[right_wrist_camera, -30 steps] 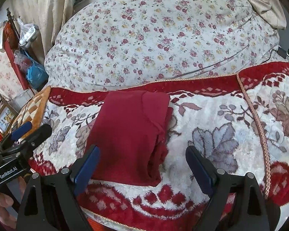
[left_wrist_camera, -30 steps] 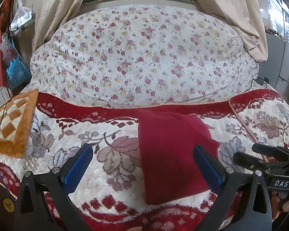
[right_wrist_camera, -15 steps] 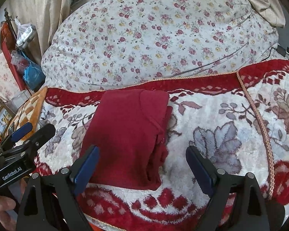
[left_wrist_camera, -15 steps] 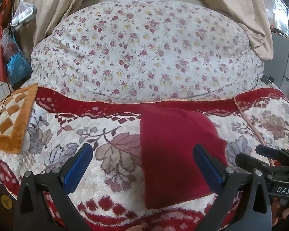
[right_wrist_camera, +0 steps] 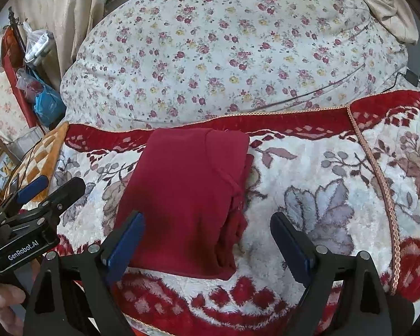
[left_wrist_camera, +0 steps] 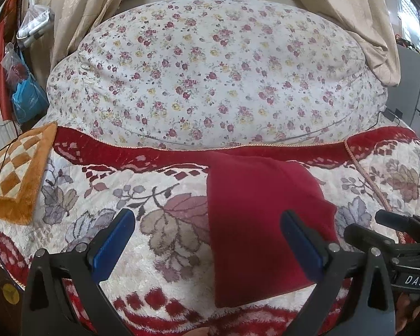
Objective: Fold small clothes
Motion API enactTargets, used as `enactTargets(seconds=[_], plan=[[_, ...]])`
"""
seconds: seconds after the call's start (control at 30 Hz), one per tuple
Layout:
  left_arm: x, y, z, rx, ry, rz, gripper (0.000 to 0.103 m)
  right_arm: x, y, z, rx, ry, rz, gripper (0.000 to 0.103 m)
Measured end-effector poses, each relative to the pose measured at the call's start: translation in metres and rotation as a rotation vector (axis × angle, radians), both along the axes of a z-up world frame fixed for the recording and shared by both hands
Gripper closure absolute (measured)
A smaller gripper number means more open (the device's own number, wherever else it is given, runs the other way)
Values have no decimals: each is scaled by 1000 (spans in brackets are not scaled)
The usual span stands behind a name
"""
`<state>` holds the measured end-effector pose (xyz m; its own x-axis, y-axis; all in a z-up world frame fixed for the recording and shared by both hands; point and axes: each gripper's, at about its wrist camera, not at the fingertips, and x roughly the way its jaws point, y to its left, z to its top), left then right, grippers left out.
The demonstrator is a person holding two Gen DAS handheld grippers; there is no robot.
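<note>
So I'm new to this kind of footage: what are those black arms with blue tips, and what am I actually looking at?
Those are two hand-held grippers, one in each of a person's hands, each with a fisheye camera looking out along its two blue-padded fingers. The left wrist view shows the left gripper open, with the right gripper at its edge. The right wrist view shows the right gripper open too. Neither holds anything. Ahead lies a folded dark red garment on a red and white floral blanket, with a flowered quilt heaped behind and an orange checked cushion to the left.
</note>
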<state>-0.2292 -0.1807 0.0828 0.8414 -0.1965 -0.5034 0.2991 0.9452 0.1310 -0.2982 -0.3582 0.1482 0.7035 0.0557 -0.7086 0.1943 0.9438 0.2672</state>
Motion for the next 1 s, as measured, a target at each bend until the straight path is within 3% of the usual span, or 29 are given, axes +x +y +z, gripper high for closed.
enactTargets(seconds=[0.4, 1.0], plan=[[3, 1, -2, 3, 8, -2, 0, 11, -3, -7, 0, 16, 23, 8], [38, 0, -20, 24, 65, -4, 0, 41, -9, -13, -16, 46, 38, 8]])
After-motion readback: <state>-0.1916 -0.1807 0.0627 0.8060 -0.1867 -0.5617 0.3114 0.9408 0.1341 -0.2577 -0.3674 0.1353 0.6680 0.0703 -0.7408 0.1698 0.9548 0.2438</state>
